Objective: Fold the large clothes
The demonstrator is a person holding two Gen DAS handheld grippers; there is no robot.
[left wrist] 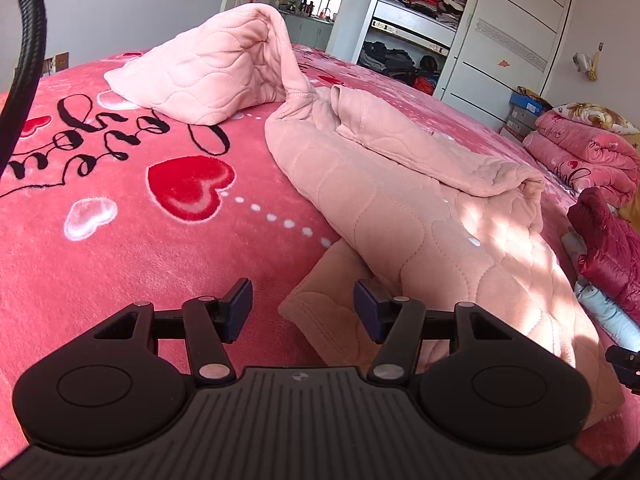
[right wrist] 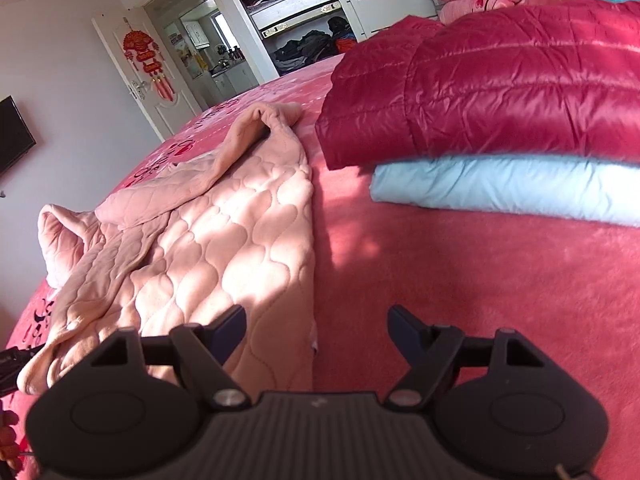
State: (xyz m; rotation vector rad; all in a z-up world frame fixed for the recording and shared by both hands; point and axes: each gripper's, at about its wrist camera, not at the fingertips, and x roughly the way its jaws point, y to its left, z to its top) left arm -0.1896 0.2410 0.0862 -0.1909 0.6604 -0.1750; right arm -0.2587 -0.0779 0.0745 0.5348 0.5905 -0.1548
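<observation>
A large pale pink quilted garment (left wrist: 420, 216) lies crumpled on the red bed blanket (left wrist: 120, 240). One sleeve or hood end (left wrist: 208, 76) rises in a hump at the back, and a cuff (left wrist: 324, 316) lies between my left fingers. My left gripper (left wrist: 303, 308) is open and empty just above that cuff. In the right wrist view the same garment (right wrist: 224, 236) lies spread at left. My right gripper (right wrist: 316, 332) is open and empty over the garment's near right edge.
A folded dark red puffer jacket (right wrist: 500, 96) lies on a folded light blue one (right wrist: 500, 188) to the right of the garment. Folded pink quilts (left wrist: 584, 152) are stacked beyond. An open wardrobe (left wrist: 416, 20) and a doorway stand behind the bed.
</observation>
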